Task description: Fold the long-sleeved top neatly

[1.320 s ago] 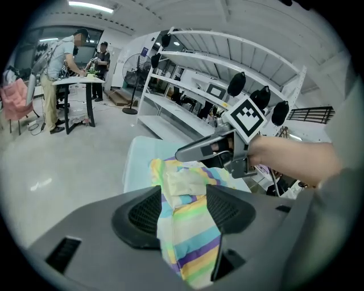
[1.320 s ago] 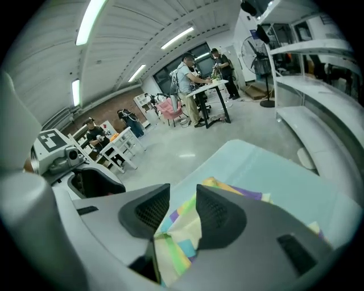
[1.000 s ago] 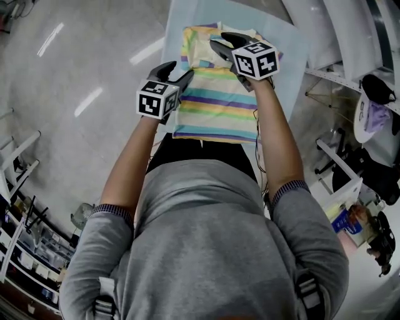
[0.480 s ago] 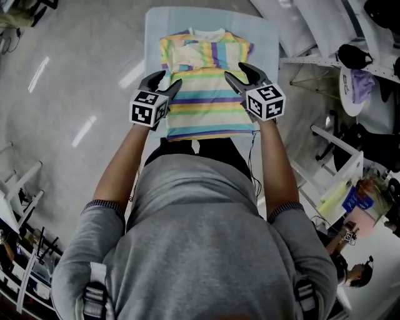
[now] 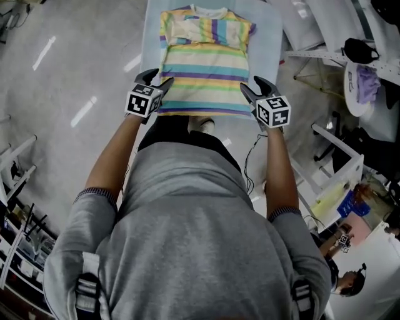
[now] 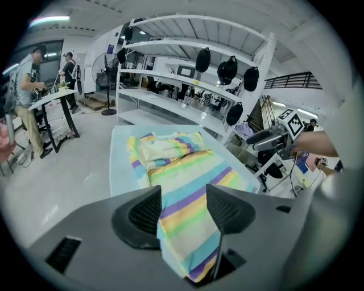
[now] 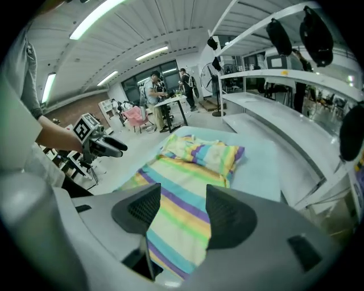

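The long-sleeved top (image 5: pixel 203 69), striped in yellow, turquoise, purple and cream, lies flat on the light blue desk (image 5: pixel 267 53). In the head view its collar (image 5: pixel 209 11) points to 12 o'clock and its hem (image 5: pixel 200 111) to 6 o'clock, toward the person. The sleeves (image 5: pixel 187 50) are folded in across the chest, so the top makes one long rectangle.

The left tool (image 5: pixel 157 79) is at the 7 o'clock corner of the hem. Its jaws stand wide apart. In the left gripper view the corner of the striped cloth lies loose in the gap between them, and the pads do not press on it. The right tool (image 5: pixel 252 85) is at the 5 o'clock corner of the hem. Its jaws have just been opening and are spread too, with the cloth corner reaching in between them but not pinched. Both tools slant down toward the desk.

The person's grey shirt (image 5: pixel 200 237) fills the 6 o'clock half of the head view. A glossy grey floor (image 5: pixel 75 75) lies at 9 o'clock of the desk. A white shelf rack (image 5: pixel 319 59) stands at 2 o'clock of it, and in the left gripper view dark caps (image 6: pixel 227 69) hang on the rack. Far behind, two people (image 6: pixel 25 91) stand at a bench.
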Available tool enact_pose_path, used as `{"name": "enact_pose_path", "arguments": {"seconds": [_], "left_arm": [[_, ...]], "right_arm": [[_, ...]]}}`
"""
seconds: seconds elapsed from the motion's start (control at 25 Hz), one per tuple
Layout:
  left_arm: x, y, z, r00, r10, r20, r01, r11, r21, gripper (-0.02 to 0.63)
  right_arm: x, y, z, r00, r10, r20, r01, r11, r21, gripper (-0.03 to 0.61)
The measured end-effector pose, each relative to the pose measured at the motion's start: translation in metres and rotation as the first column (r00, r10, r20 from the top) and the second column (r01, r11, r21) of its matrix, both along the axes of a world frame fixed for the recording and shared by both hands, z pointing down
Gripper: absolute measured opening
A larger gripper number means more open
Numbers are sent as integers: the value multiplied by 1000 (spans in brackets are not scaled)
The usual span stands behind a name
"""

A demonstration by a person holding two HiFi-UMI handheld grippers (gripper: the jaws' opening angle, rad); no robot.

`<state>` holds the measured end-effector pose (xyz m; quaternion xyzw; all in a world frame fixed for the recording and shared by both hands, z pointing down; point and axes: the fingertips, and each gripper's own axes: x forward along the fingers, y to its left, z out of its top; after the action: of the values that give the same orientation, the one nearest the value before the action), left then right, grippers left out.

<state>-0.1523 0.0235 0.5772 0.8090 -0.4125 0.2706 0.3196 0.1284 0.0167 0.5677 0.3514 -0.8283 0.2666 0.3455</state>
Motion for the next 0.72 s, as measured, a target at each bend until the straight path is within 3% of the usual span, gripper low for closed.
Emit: {"name": "enact_pose_path", "arguments": {"seconds": [0.28,0.44,0.52,0.72], "left_arm": [[6,77,16,995,26,96,-28,999,21,273],[20,111,27,979,133,156,-141,989,40,273],[26,129,36,948,235,216,-251,966,53,273],[28,163,62,812,449,374,-496,868,35,284]], "right_arm": [[0,72,27,984,-174,-33,173,985,-19,267],[3,107,44,949,-307,-76,306,952,-31,268],[7,126,54,913,-390,-120,387,921,-47,268],[29,157,82,798,-548,-249,545,834,-89,273]]}}
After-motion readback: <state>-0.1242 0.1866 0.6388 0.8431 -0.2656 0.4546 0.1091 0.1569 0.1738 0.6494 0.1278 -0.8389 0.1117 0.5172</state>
